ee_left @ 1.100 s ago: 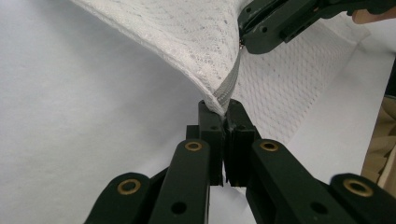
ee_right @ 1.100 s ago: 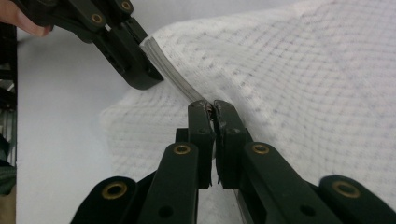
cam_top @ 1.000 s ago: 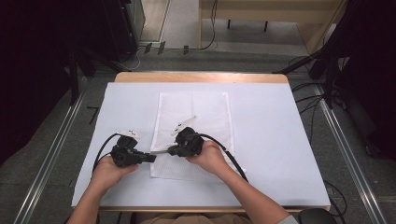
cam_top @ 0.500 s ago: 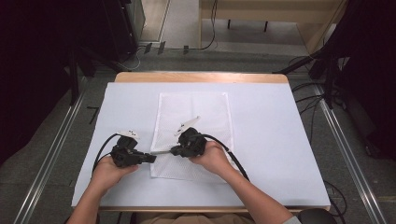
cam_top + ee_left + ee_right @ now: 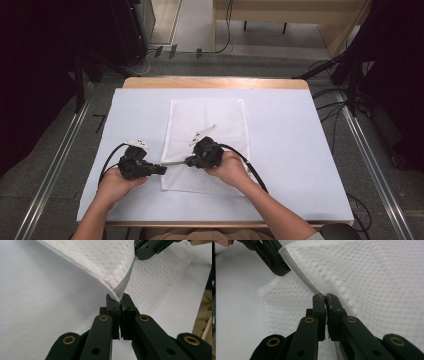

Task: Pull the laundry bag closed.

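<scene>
A white mesh cloth point(image 5: 207, 125) lies flat in the middle of the white-covered table point(image 5: 290, 130). Its near left edge is lifted and pulled into a taut strip between the two grippers. My left gripper point(image 5: 160, 170) is shut on that edge point(image 5: 119, 293), and its jaws pinch the folded hem. A short way to its right, my right gripper point(image 5: 189, 161) is shut on the same edge point(image 5: 312, 288). In the left gripper view the right gripper point(image 5: 150, 248) shows at the top. In the right gripper view the left gripper point(image 5: 273, 260) shows at the upper left.
The table's wooden far edge point(image 5: 215, 82) runs along the back. Black cables point(image 5: 252, 170) trail from both grippers over the table. Metal rails point(image 5: 55, 165) flank the table on the floor, with dark equipment point(image 5: 120, 30) and cables beyond.
The right hand has edged slightly to the right with the cloth edge still pinched. The left hand has kept still.
</scene>
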